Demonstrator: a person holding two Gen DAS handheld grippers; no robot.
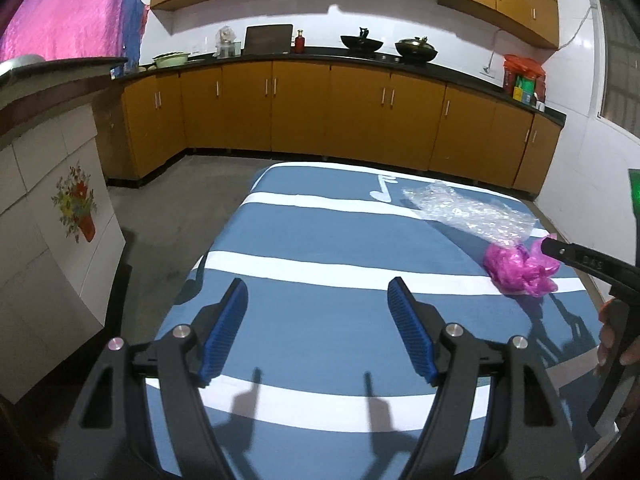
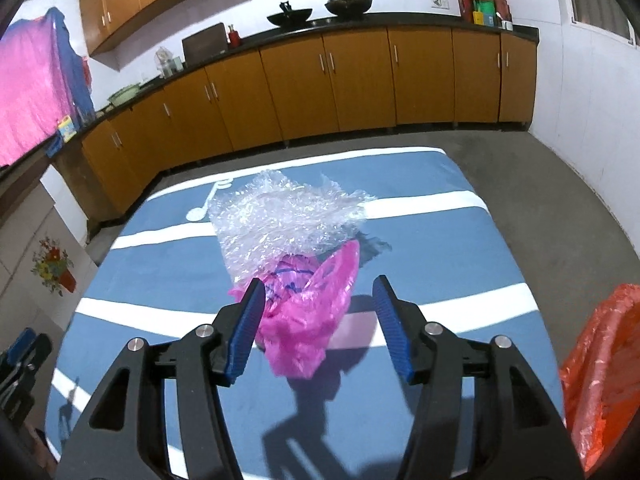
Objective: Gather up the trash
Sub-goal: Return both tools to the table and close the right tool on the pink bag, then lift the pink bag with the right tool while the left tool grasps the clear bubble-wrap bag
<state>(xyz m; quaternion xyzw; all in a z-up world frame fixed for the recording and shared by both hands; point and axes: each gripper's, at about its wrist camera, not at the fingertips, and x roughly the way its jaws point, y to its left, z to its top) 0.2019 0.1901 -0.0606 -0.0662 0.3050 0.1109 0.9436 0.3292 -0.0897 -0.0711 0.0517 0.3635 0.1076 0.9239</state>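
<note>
right gripper [image 2: 318,300] jaws apart, pink bag [image 2: 308,320] between them, not pinched | left gripper [image 1: 318,308] wide, nothing inside | bag lies on striped table [image 2: 440,248], touching bubble wrap [image 2: 280,216]

Crumpled pink plastic bag [image 2: 308,320] on striped cloth — touching clear bubble wrap [image 2: 280,216].

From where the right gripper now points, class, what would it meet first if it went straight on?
Most likely the crumpled pink plastic bag, which lies between the open fingers of the right gripper; the clear bubble wrap lies just beyond. Depth is uncertain.
</note>
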